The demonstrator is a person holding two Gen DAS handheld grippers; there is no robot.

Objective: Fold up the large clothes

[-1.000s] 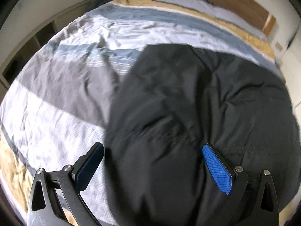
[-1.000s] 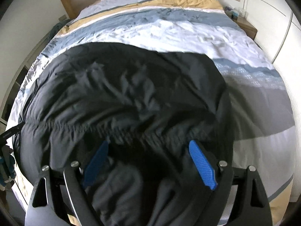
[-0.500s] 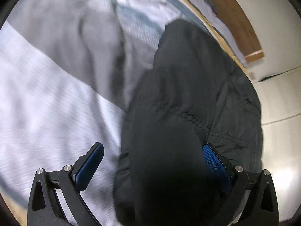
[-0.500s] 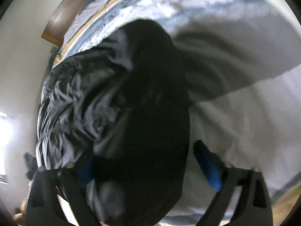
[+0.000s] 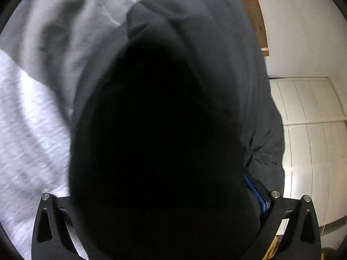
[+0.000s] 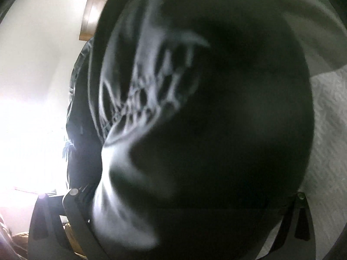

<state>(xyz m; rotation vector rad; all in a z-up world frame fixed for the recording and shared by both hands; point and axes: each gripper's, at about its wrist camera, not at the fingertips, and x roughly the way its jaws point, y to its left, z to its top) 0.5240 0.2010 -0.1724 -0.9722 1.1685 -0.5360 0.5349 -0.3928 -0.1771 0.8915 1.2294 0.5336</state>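
A large black garment (image 5: 195,43) lies on the bed and fills most of both views. In the left wrist view its dark bulk swells up between the jaws of my left gripper (image 5: 175,169). The jaws stand wide and open; only the right blue pad (image 5: 253,186) shows, at the cloth's edge, and the left pad is hidden. In the right wrist view the black garment (image 6: 238,86), with a gathered, wrinkled band at the left, covers both fingers of my right gripper (image 6: 173,166). Its frame arms stand wide apart, so the gripper is open and pressed low into the cloth.
Grey and white striped bedding (image 5: 32,130) lies left of the garment, and white bedding (image 6: 329,130) lies right of it. A wooden headboard (image 5: 258,21) and white wardrobe doors (image 5: 314,130) stand beyond. Glaring light (image 6: 21,130) washes out the left of the right wrist view.
Both grippers have sunk and tipped down toward the garment, rolling as they went. The black cloth now bulges between both pairs of jaws and hides most of the pads.
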